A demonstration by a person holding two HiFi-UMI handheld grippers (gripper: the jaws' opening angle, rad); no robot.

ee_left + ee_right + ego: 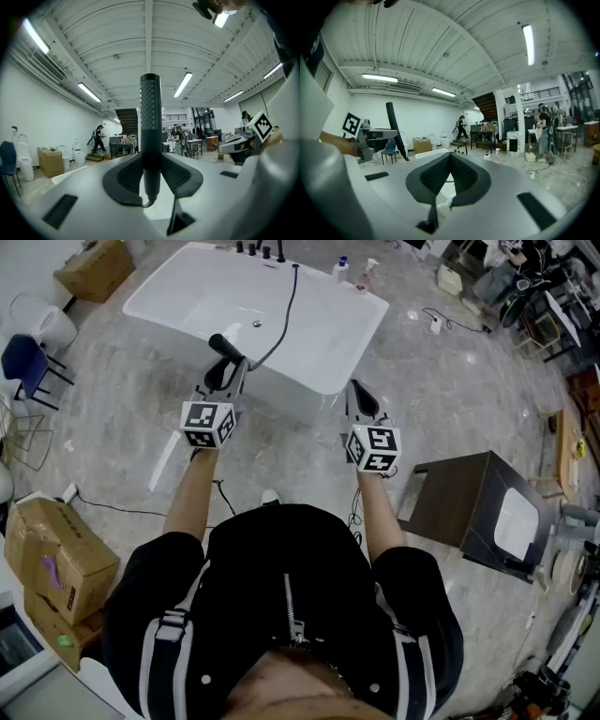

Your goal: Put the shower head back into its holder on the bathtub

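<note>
While the left gripper (223,373) has its jaws spread wide and clamped on the shower head (219,343), with the pads (125,178) pressing its handle from both sides, the right gripper (362,399) has its jaws closed together on nothing.

The shower head is a slim, dark stick that stands upright in the jaws, its upper part covered in fine dimples. From the head view it shows against the near rim of the white bathtub (187,292). Its black hose (284,315) curves from the lower end across the tub to the far rim, near a row of dark fittings (258,249).

Left of the tub stand a blue chair (22,362) and, nearer the person, cardboard boxes (56,554). Bare floor (281,442) lies between the tub's near wall and the person. Two bottles (342,268) sit on the tub's far right corner, and a dark cabinet (464,507) stands close by the right gripper.
</note>
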